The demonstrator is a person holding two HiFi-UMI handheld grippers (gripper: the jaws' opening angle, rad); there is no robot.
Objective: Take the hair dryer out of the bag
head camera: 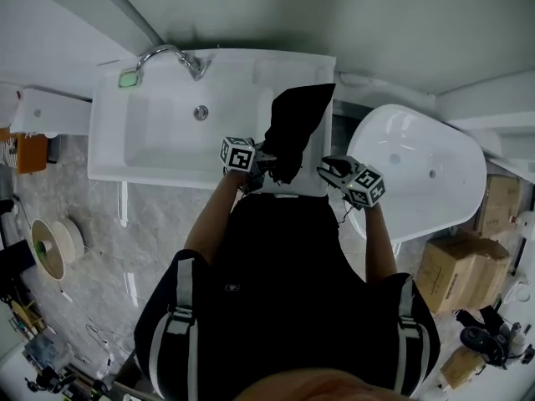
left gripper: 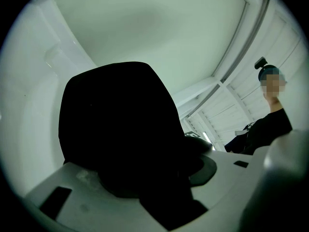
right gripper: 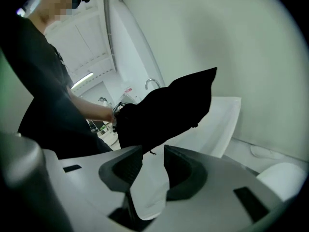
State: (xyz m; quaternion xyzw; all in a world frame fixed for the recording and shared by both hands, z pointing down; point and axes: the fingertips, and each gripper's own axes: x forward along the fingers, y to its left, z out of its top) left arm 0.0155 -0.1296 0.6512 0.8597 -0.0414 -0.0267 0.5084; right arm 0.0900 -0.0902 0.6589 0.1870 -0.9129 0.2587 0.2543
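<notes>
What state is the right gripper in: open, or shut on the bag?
Open: the right gripper shows bare white between its separated jaws; the black bag sits beyond them.

Wearing a black short-sleeved top (head camera: 276,266), sleeves ending above the elbows. Carrying grey shoulder straps (head camera: 177,312) banded with paler stripes on both sides. Bearing, on the left gripper (head camera: 266,162) and right gripper (head camera: 328,169), cubes (head camera: 238,154) printed with black-and-white square markers. Showing pale grey gripper shells with dark grey curved pads (right gripper: 184,175) and small black rectangular recesses.
</notes>
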